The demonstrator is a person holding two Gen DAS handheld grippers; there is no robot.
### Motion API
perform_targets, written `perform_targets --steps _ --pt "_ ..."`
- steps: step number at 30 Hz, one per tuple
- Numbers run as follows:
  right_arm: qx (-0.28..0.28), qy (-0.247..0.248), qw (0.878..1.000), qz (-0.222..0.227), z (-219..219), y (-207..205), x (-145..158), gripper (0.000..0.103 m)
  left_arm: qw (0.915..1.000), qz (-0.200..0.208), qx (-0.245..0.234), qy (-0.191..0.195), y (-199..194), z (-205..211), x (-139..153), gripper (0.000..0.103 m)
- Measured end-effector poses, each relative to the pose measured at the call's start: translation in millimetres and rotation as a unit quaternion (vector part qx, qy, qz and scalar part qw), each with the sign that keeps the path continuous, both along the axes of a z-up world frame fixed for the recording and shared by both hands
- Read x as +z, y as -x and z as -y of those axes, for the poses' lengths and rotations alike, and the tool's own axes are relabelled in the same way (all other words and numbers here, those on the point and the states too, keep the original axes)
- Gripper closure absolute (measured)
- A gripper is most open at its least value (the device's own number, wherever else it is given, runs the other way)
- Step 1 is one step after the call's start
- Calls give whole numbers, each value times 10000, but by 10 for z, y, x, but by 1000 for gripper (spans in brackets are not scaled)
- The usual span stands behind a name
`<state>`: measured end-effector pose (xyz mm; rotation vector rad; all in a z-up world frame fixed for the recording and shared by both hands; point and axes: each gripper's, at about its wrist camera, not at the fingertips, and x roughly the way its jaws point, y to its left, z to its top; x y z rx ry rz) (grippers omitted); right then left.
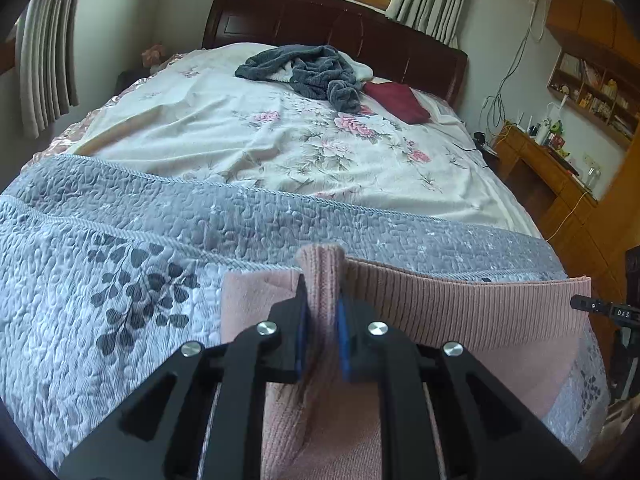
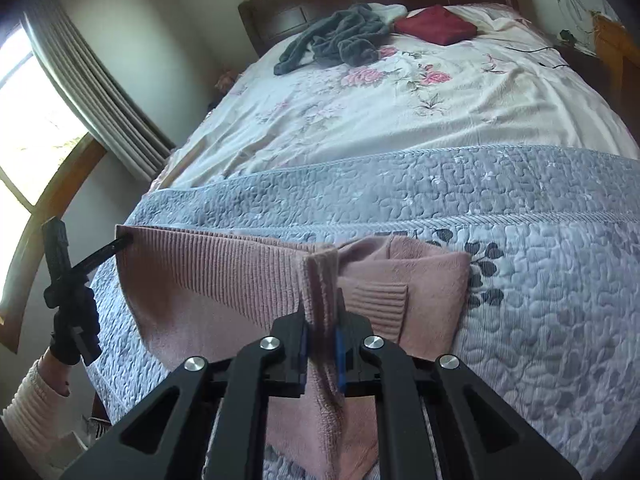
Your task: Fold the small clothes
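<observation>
Left wrist view, both tools, left tool [image 1: 322, 320], right tool [image 2: 322, 328], clamped on pink sweater [image 1: 460, 304].

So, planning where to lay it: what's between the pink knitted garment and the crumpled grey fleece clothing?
Both views: blue-grey quilted bedspread, then bare floral white sheet.

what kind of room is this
Most likely a home bedroom: a large bed with a dark wooden headboard, a floral sheet beneath a grey quilted bedspread, curtained windows, and a cluttered wooden desk alongside.
</observation>
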<state>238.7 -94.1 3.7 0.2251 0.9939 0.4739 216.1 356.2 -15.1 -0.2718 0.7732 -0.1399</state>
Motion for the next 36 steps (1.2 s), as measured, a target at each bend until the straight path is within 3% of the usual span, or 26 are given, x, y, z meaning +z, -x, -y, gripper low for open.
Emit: perform_targets --steps 6,13,20,24,27,32,36 --pt "-313 22 9988 -383 -5 -604 -427 93 9986 -490 209 1 -620 -11 -490 92" --pt "-522 338 9940 -896 -16 -922 -1083 93 9938 -1068 247 -207 -967 26 -1136 90" --pt "-745 358 9896 -1180 55 -1024 -1445 89 9872 -1497 464 -281 -1053 -89 -1495 76" --pt "-866 324 9893 -1128 121 -927 -1311 78 9875 -1477 539 -139 -953 -162 -1431 71" --pt "-871 268 9908 -1003 203 -728 -1106 73 9892 -1290 683 -168 -802 -257 -1252 61" --pt "-606 131 9930 -1009 247 -143 -892 65 9929 -799 883 -46 -363 -411 -893 56" --pt "-352 67 9916 -1244 160 385 -994 64 9956 -726 580 66 75 -235 -787 55"
